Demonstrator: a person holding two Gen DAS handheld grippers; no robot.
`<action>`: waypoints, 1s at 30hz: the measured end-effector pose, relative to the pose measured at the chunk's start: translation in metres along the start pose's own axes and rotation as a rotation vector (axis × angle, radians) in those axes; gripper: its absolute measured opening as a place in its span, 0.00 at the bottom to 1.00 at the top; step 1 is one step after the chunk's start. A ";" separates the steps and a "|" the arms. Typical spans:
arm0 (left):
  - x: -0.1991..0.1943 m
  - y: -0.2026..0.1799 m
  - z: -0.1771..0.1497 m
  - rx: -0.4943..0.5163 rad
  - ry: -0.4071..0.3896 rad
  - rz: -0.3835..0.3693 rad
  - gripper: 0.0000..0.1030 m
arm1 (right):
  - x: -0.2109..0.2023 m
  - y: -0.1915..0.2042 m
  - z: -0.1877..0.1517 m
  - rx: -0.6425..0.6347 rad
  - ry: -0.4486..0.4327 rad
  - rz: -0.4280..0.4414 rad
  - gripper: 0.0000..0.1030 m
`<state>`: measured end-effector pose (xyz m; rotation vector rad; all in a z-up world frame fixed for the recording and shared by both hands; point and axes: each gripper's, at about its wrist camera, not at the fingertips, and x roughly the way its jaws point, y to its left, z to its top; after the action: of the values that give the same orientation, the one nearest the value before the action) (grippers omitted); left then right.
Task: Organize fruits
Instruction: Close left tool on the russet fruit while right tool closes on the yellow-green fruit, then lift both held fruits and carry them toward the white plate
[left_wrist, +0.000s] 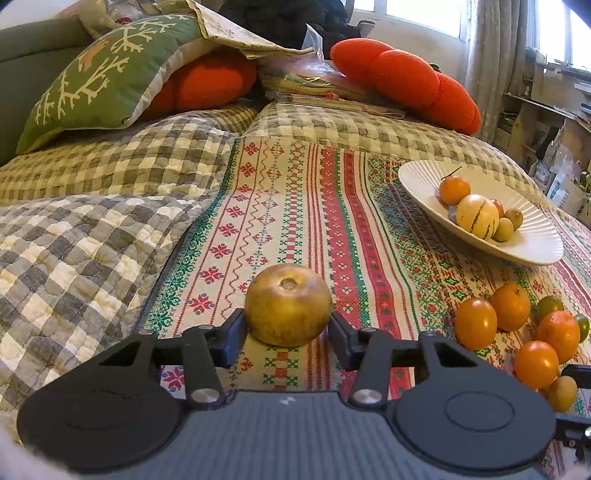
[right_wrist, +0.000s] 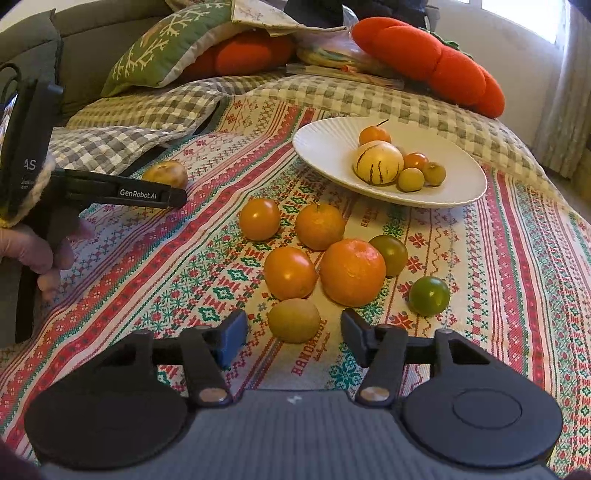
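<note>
A brown-green round fruit (left_wrist: 288, 305) lies on the patterned cloth between the fingers of my left gripper (left_wrist: 288, 332), which is open around it, with small gaps at both sides. It also shows in the right wrist view (right_wrist: 165, 174) behind the left gripper (right_wrist: 177, 197). My right gripper (right_wrist: 293, 332) is open with a small yellow-green fruit (right_wrist: 293, 319) between its fingertips, not touching. A white ribbed plate (right_wrist: 325, 147) holds a striped yellow melon (right_wrist: 377, 162) and several small fruits. Several oranges and tomatoes (right_wrist: 351, 271) lie loose in front of the plate.
The patterned cloth (right_wrist: 517, 258) covers a checked quilt (left_wrist: 92, 240). Orange pumpkin cushions (left_wrist: 406, 81), a green pillow (left_wrist: 99, 77) and papers sit at the back. A green tomato (right_wrist: 429, 296) lies apart at the right.
</note>
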<state>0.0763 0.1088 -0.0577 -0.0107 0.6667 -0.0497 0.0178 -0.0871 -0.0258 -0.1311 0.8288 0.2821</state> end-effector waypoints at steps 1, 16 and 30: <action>0.000 0.000 0.000 0.001 0.001 -0.001 0.40 | 0.000 0.000 0.000 -0.003 -0.002 -0.002 0.44; -0.009 0.003 0.000 0.005 0.016 -0.009 0.39 | -0.003 -0.001 0.003 0.003 -0.006 0.019 0.26; -0.019 0.000 0.001 0.023 0.027 -0.043 0.39 | -0.013 -0.012 0.009 0.069 -0.026 0.042 0.26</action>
<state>0.0618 0.1098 -0.0451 -0.0021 0.6933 -0.0996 0.0194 -0.0986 -0.0105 -0.0455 0.8152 0.2938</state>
